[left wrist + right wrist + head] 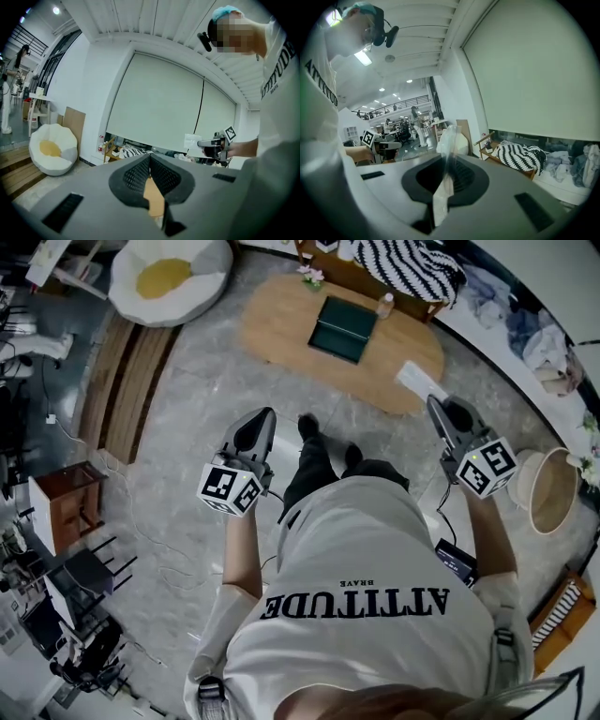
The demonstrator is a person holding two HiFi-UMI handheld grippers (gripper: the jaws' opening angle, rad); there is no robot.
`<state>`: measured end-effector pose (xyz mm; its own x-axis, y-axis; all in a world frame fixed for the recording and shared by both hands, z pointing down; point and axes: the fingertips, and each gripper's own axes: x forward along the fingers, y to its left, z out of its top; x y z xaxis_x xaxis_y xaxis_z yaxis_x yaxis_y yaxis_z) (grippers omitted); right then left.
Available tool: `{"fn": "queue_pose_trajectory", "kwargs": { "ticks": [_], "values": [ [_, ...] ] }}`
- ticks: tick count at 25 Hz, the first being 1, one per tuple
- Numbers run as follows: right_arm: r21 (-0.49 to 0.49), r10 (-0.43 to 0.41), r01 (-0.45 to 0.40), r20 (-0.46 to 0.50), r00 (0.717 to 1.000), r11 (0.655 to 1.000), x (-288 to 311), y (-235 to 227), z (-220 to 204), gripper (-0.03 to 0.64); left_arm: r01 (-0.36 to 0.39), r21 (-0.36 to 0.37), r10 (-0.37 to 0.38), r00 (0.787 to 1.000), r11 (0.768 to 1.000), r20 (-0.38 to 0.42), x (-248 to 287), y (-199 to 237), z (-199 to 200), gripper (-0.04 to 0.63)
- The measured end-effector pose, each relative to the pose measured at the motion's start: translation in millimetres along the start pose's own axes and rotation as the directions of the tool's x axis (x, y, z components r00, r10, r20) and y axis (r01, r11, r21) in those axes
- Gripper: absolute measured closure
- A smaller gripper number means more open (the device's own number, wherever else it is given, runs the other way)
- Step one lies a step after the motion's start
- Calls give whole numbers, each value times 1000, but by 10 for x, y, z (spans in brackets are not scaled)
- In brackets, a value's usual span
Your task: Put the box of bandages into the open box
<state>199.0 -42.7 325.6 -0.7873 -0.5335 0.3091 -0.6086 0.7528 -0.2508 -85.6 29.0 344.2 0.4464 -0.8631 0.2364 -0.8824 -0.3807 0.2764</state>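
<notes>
The open dark green box [343, 328] lies on an oval wooden table [281, 329] ahead of me. My right gripper [433, 401] is shut on a flat white bandage pack [412, 381], held in the air off the table's right end. In the right gripper view the pack [444, 140] stands up thin and pale between the closed jaws [446, 161]. From the left gripper view it shows as a white rectangle [192, 141]. My left gripper [262, 413] hovers over the floor short of the table, its jaws [150, 157] together with nothing between them.
A small bottle [385, 304] and flowers [310, 276] stand on the table's far side. A striped blanket [412, 263] lies behind it. A white beanbag [169, 277] sits far left, a round basket [548, 488] at the right. Grey floor lies between me and the table.
</notes>
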Motion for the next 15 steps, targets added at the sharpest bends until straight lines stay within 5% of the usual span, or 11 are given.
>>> {"fn": "queue_pose_trajectory", "kwargs": {
  "ticks": [15],
  "values": [
    [42, -151, 153, -46, 987, 987, 1006, -85, 177, 589, 162, 35, -159, 985, 986, -72, 718, 1173, 280, 574]
  ]
}}
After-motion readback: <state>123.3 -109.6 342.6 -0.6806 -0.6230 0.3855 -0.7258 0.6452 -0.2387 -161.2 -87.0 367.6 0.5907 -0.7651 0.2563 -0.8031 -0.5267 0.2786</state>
